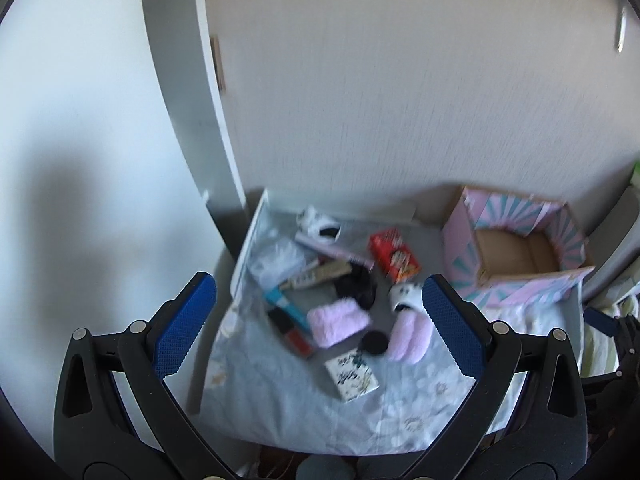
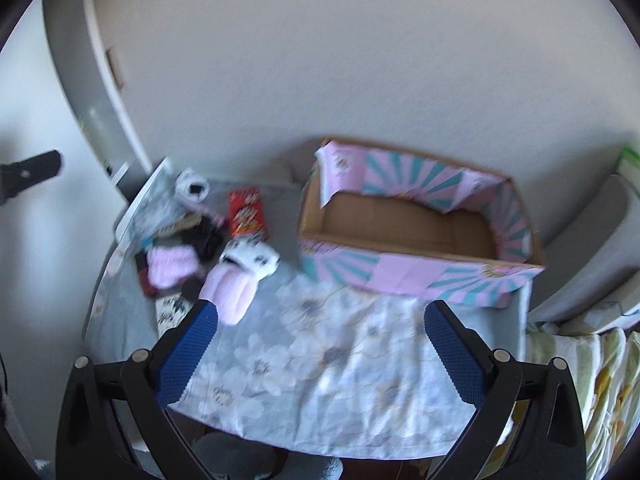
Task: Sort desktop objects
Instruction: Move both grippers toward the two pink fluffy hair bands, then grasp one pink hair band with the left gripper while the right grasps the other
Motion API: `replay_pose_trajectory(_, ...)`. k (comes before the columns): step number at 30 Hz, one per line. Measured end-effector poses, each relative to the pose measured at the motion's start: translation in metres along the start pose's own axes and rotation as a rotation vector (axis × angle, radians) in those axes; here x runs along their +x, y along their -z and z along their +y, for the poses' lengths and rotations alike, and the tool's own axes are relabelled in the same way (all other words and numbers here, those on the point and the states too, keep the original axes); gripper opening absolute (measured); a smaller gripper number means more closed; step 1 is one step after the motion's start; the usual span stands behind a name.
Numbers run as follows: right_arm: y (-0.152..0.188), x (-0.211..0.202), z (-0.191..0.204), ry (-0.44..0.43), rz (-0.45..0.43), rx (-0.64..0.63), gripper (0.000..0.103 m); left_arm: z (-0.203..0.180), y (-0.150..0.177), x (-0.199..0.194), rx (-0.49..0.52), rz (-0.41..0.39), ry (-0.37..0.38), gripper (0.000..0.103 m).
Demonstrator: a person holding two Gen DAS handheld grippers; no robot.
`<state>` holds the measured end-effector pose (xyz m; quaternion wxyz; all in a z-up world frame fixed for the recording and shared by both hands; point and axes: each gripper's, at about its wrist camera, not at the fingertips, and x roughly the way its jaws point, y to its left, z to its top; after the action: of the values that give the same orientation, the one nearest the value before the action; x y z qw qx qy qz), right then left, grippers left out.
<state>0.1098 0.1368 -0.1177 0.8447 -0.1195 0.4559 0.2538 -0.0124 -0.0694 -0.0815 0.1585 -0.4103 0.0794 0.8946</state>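
A small table with a pale floral cloth (image 1: 280, 408) holds a pile of objects: a red snack box (image 1: 394, 254), two pink fluffy slippers (image 1: 338, 322) (image 1: 410, 330), a black round lid (image 1: 374, 343), a white patterned box (image 1: 352, 372), tubes and a black item (image 1: 356, 284). A pink and teal cardboard box (image 1: 516, 248) stands open and empty at the right. My left gripper (image 1: 318, 324) is open, high above the pile. My right gripper (image 2: 320, 350) is open above the cloth (image 2: 340, 380), in front of the box (image 2: 416, 264); the slipper (image 2: 232, 292) lies near its left finger.
A white wall and a grey door frame (image 1: 188, 92) rise behind the table. A grey chair (image 2: 592, 248) and a green-patterned fabric (image 2: 592, 392) lie to the right. The other gripper's tip shows at the left edge of the right wrist view (image 2: 32, 174).
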Motion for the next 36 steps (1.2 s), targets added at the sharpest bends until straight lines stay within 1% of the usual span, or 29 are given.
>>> replay_pose_trajectory(1, 0.002, 0.004, 0.003, -0.012, 0.007, -0.007, 0.103, 0.000, 0.004, 0.009, 0.011, 0.018, 0.004, 0.103)
replay_pose_trajectory(2, 0.004, 0.010, 0.007, -0.006, 0.011, 0.014, 0.103, 0.001, 0.008, 0.019, 0.010, 0.033, 0.001, 0.103)
replay_pose_trajectory(6, 0.010, 0.038, 0.023, -0.049, 0.013, 0.005, 0.103, 0.003, 0.022, 0.051, -0.002, 0.052, 0.022, 0.103)
replay_pose_trajectory(8, 0.014, 0.055, 0.033, -0.061, 0.023, 0.002, 0.103, 0.002, 0.029, 0.071, 0.018, 0.060, 0.030, 0.102)
replay_pose_trajectory(11, 0.022, 0.083, 0.047, -0.078, 0.029, -0.002, 0.103, 0.002, 0.038, 0.100, 0.058, 0.089, 0.017, 0.102)
replay_pose_trajectory(13, 0.027, 0.099, 0.056, -0.102, 0.031, -0.007, 0.103, 0.005, 0.044, 0.117, 0.050, 0.110, 0.036, 0.101)
replay_pose_trajectory(14, 0.029, 0.109, 0.061, -0.117, 0.039, -0.010, 0.103, 0.006, 0.046, 0.122, 0.044, 0.117, 0.043, 0.101)
replay_pose_trajectory(16, 0.032, 0.121, 0.067, -0.121, 0.049, -0.009, 0.103, 0.007, 0.050, 0.135, 0.029, 0.141, 0.062, 0.100)
replay_pose_trajectory(17, 0.033, 0.126, 0.069, -0.125, 0.052, -0.005, 0.103, 0.008, 0.051, 0.138, 0.038, 0.146, 0.075, 0.100)
replay_pose_trajectory(19, 0.033, 0.132, 0.071, -0.135, 0.054, 0.007, 0.103, 0.008, 0.053, 0.148, 0.031, 0.159, 0.087, 0.097)
replay_pose_trajectory(21, 0.033, 0.136, 0.072, -0.147, 0.040, 0.022, 0.103, 0.006, 0.056, 0.154, 0.036, 0.168, 0.096, 0.096)
replay_pose_trajectory(24, 0.029, 0.139, 0.071, -0.152, 0.023, 0.033, 0.102, 0.004, 0.059, 0.163, 0.047, 0.187, 0.115, 0.093)
replay_pose_trajectory(25, 0.029, 0.140, 0.071, -0.151, 0.022, 0.036, 0.102, 0.003, 0.060, 0.165, 0.065, 0.190, 0.129, 0.091)
replay_pose_trajectory(27, 0.027, 0.144, 0.072, -0.153, 0.023, 0.042, 0.097, 0.002, 0.062, 0.168, 0.070, 0.203, 0.143, 0.087)
replay_pose_trajectory(29, 0.025, 0.149, 0.073, -0.161, 0.027, 0.041, 0.086, -0.001, 0.065, 0.171, 0.076, 0.219, 0.151, 0.081)
replay_pose_trajectory(30, 0.024, 0.151, 0.074, -0.163, 0.033, 0.040, 0.079, -0.001, 0.066, 0.173, 0.077, 0.226, 0.154, 0.075)
replay_pose_trajectory(31, 0.023, 0.154, 0.075, -0.164, 0.039, 0.040, 0.075, -0.003, 0.067, 0.175, 0.080, 0.236, 0.162, 0.067)
replay_pose_trajectory(32, 0.023, 0.156, 0.075, -0.168, 0.047, 0.042, 0.066, -0.004, 0.069, 0.177, 0.083, 0.246, 0.169, 0.063)
replay_pose_trajectory(33, 0.022, 0.158, 0.075, -0.182, 0.056, 0.046, 0.059, -0.005, 0.071, 0.178, 0.086, 0.254, 0.175, 0.053)
replay_pose_trajectory(34, 0.023, 0.157, 0.074, -0.203, 0.052, 0.055, 0.055, -0.007, 0.073, 0.179, 0.099, 0.262, 0.187, 0.049)
replay_pose_trajectory(35, 0.022, 0.156, 0.075, -0.222, 0.054, 0.061, 0.049, -0.008, 0.074, 0.179, 0.106, 0.263, 0.185, 0.048)
replay_pose_trajectory(36, 0.021, 0.156, 0.075, -0.229, 0.056, 0.058, 0.043, -0.009, 0.074, 0.179, 0.111, 0.260, 0.184, 0.042)
